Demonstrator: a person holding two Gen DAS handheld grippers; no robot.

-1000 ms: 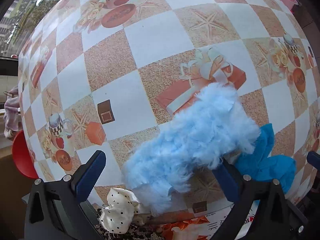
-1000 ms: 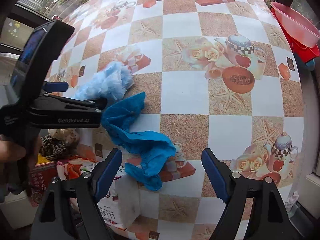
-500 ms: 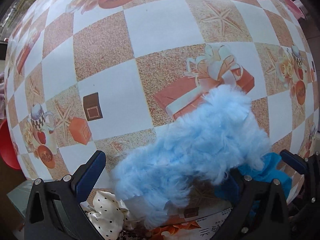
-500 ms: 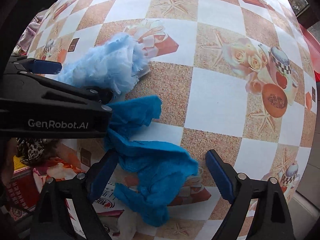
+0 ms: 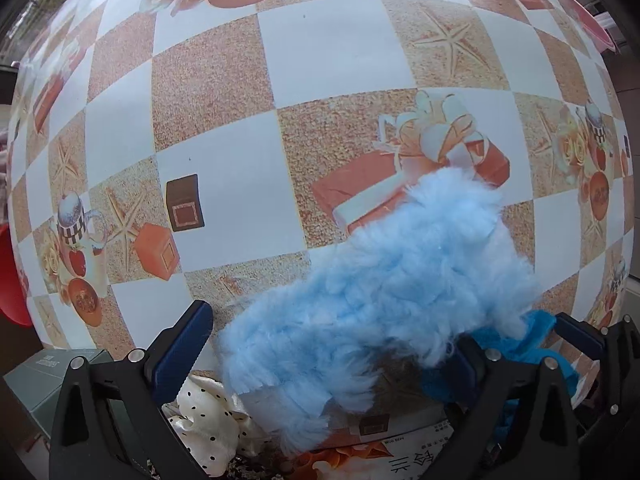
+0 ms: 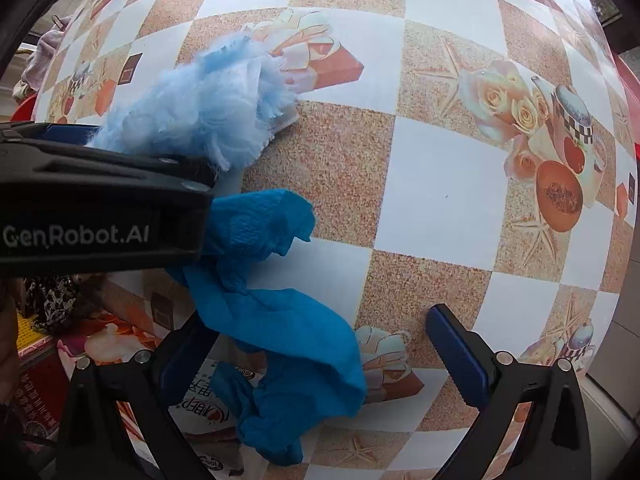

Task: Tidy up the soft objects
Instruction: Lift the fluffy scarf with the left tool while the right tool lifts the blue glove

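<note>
fluffy blue cloth (image 5: 384,296) hides tablecloth (image 5: 320,60) — edges unclear

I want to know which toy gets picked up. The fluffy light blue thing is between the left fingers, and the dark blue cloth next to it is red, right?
Not quite. The cloth is dark blue, not red, as the right wrist view shows. The rest holds: the fluffy light blue thing sits between the left gripper's fingers, beside the cloth.
</note>
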